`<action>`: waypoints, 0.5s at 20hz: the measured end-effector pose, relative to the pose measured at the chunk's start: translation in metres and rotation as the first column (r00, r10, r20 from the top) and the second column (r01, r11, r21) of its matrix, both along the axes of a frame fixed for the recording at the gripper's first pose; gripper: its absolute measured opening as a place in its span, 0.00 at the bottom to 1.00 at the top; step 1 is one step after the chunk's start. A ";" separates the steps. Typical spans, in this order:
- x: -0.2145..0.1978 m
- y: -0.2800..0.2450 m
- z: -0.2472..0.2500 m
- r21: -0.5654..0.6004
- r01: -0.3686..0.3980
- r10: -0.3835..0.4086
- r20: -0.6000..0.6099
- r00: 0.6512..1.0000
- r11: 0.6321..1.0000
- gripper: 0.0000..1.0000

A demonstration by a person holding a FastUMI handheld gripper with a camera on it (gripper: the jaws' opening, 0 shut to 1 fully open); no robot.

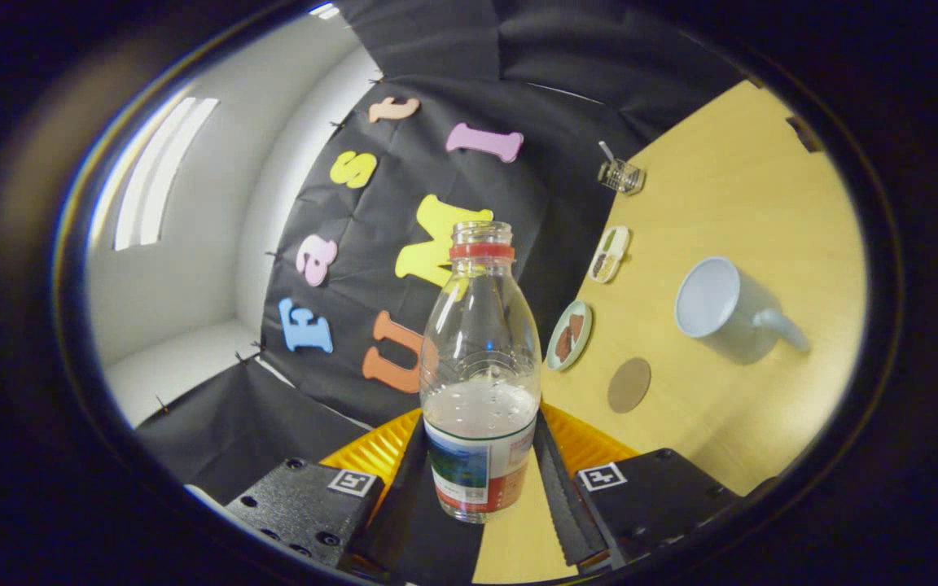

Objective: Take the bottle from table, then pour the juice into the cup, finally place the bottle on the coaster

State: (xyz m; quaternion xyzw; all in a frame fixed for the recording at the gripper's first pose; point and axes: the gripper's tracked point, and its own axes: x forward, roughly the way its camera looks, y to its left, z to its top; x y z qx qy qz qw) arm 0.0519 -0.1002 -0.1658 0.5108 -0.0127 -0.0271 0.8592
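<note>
Your fingers [481, 480] are closed on the clear plastic bottle [480, 366], one on each side of its labelled lower part, and both press against it. The bottle stands along the line of the fingers with its open neck pointing away from you; the neck carries a red ring and has no cap on it. Its upper body is empty and see-through, with moulded ridges round the shoulder. A pale, cloudy liquid fills roughly the lower third, with small bubbles at its surface, and a paper label in blue, green, white and red wraps the base. The whole scene sits tilted in your view, so the light wooden table [729, 203] slopes away to the right of the bottle. On it, well apart from the bottle, lies the white ceramic cup [721, 305], its open mouth facing you and its handle on the far side. Between the bottle and the cup rests the round brown coaster [628, 385], flat on the table. Beyond the coaster you have a small round plate with brown pieces [571, 334], a small oval dish [610, 254] and a clear glass with a straw [620, 174].
</note>
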 end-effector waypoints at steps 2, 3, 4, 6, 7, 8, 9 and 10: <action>-0.004 0.006 0.006 -0.151 0.008 -0.011 -0.020 1.000 0.989 0.75; -0.005 0.010 0.010 -0.226 -0.001 -0.005 -0.029 1.000 0.974 0.75; -0.006 0.015 0.014 -0.299 -0.006 -0.003 -0.031 1.000 0.954 0.76; -0.012 0.018 0.025 -0.426 0.010 -0.024 -0.028 0.999 0.905 0.76; -0.014 0.021 0.028 -0.473 0.009 -0.030 -0.037 0.999 0.881 0.76; -0.014 0.024 0.028 -0.515 -0.008 -0.025 -0.056 0.998 0.857 0.76; -0.015 0.027 0.027 -0.555 -0.020 -0.026 -0.074 0.997 0.832 0.76; -0.015 0.025 0.027 -0.598 -0.018 -0.043 -0.087 0.995 0.801 0.76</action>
